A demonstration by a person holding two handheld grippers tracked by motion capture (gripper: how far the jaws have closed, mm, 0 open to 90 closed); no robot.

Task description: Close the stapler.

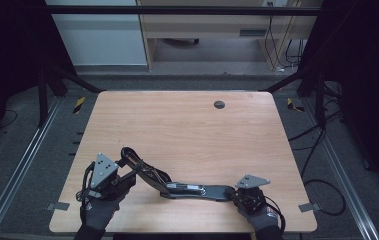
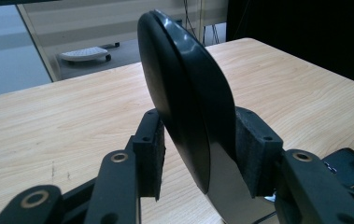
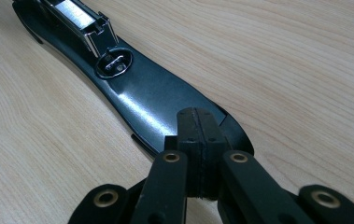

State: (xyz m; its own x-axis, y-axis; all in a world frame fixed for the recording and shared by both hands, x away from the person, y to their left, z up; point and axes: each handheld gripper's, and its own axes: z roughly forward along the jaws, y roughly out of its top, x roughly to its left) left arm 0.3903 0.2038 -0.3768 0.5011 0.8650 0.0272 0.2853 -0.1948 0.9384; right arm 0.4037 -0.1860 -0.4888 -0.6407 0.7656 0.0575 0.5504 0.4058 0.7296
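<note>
On the near left of the table (image 1: pixel 187 125), the left gripper (image 1: pixel 123 176) clasps the raised top arm (image 2: pixel 184 98) of an opened black stapler (image 1: pixel 177 186), one pad on each side. The stapler's base (image 3: pixel 151 100) lies flat toward the right, where the right gripper (image 1: pixel 236 192), jaws fully closed, presses its end down.

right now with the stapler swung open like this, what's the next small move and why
Probably swing the stapler's top arm down a little with the left gripper. Its pads flank the raised arm, the right pad touching, while the right gripper, jaws shut, presses on the base flat on the table.
</note>
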